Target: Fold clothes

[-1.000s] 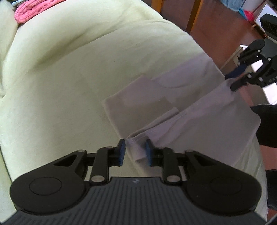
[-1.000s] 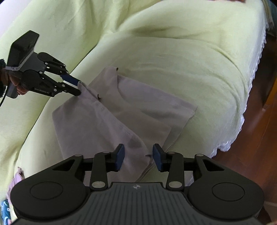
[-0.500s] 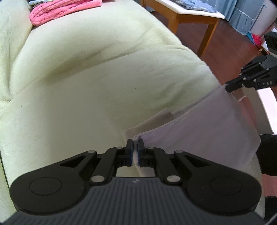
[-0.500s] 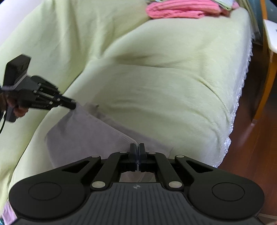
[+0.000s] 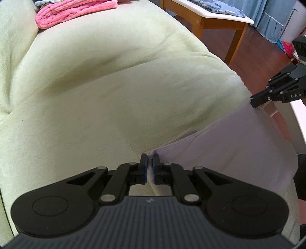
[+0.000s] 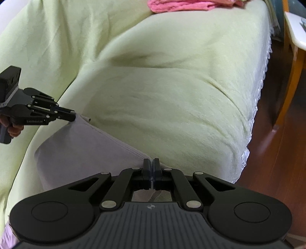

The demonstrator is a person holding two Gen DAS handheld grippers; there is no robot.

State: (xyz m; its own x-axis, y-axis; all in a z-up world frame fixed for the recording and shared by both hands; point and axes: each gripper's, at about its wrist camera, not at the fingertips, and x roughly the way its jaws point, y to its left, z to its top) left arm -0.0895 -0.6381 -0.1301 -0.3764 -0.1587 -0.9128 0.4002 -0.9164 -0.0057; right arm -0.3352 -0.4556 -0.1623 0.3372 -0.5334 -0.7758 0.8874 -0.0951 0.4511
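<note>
A pale lilac garment hangs stretched between my two grippers above a sofa covered in light green cloth. My left gripper is shut on one corner of its top edge. My right gripper is shut on the other corner. The garment also shows in the right wrist view, with the left gripper at its far corner. The right gripper shows at the far corner in the left wrist view. The garment's lower part is hidden.
A folded pink cloth lies at the far end of the sofa, also in the right wrist view. A wooden table stands on the dark wood floor beside the sofa's lace-trimmed front edge.
Both grippers closed on the garment's corners and lifted it off the sofa seat. It was lying folded flat; now it hangs stretched between them.
</note>
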